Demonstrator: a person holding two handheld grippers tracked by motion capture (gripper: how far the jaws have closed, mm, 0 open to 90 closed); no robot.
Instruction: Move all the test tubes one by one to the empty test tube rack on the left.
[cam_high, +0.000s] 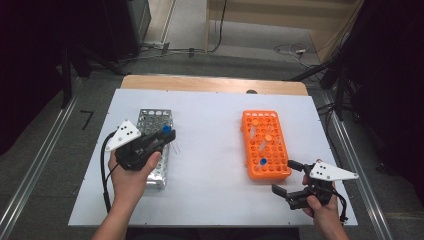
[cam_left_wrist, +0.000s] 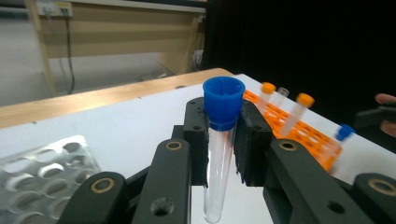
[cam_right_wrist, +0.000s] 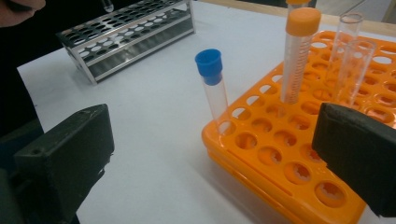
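Near the lower right of the high view, the right gripper (cam_high: 286, 176) stands released, jaws spread wide with nothing between them, just off the near corner of the orange rack (cam_high: 278, 172). In the right gripper view the jaws frame that corner, where a blue-capped tube (cam_right_wrist: 212, 84) leans in its hole.

At centre left of the high view, the left gripper (cam_high: 167, 136) is clenched on a second blue-capped tube (cam_left_wrist: 222, 140), held above the metal rack (cam_high: 148, 117). In the left gripper view the pads pinch it just under the cap, glass hanging free below.

Risks, as judged:
- The held tube is gripped on smooth glass near its top; a jolt could swing or slip it, and it could drop onto the metal rack or table.
- Lowered off-centre, its tip could strike the rim of a hole and tilt in the grip.
- The open right jaws sit close to the leaning tube; a careless advance could knock it over or shift the orange rack.

Count:
- Racks: two, one metal, one orange.
- Blue-capped tubes: two, one held, one racked.
- Orange-capped tubes (cam_right_wrist: 299, 51): two.
- Uncapped tubes (cam_right_wrist: 348, 51): at least one; a second is uncertain.
- Grippers: two.
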